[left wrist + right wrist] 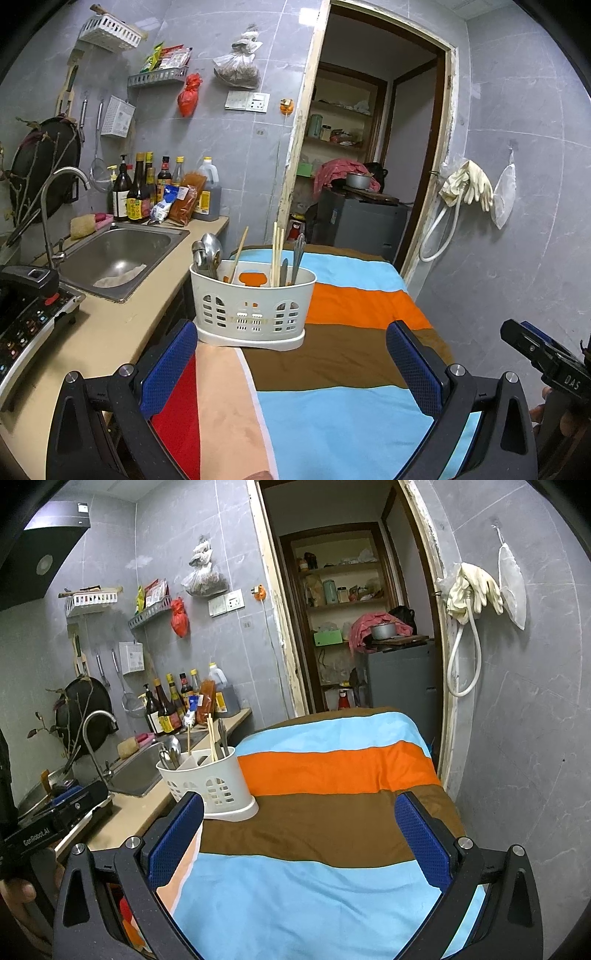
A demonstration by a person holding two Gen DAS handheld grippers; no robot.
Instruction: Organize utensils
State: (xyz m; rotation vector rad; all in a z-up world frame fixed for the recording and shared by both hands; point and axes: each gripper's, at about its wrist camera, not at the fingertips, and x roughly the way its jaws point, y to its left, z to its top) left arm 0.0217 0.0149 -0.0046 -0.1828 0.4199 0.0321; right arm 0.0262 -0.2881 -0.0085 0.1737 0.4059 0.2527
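A white plastic utensil caddy [255, 310] stands upright on the striped cloth [332, 369] near the table's left edge. It holds metal spoons [208, 251] in its left compartment, wooden chopsticks [277, 254] and forks [297, 254] further right. My left gripper [291, 362] is open just in front of the caddy, nothing between its blue pads. In the right wrist view the caddy [210, 779] sits ahead to the left, and my right gripper [299, 830] is open and empty over the cloth [332, 775].
A counter [122, 325] with a steel sink [118, 258], faucet and sauce bottles [140, 192] runs along the left. An appliance with buttons [26, 321] sits at the near left. A doorway [369, 147] opens behind the table; gloves hang on the right wall.
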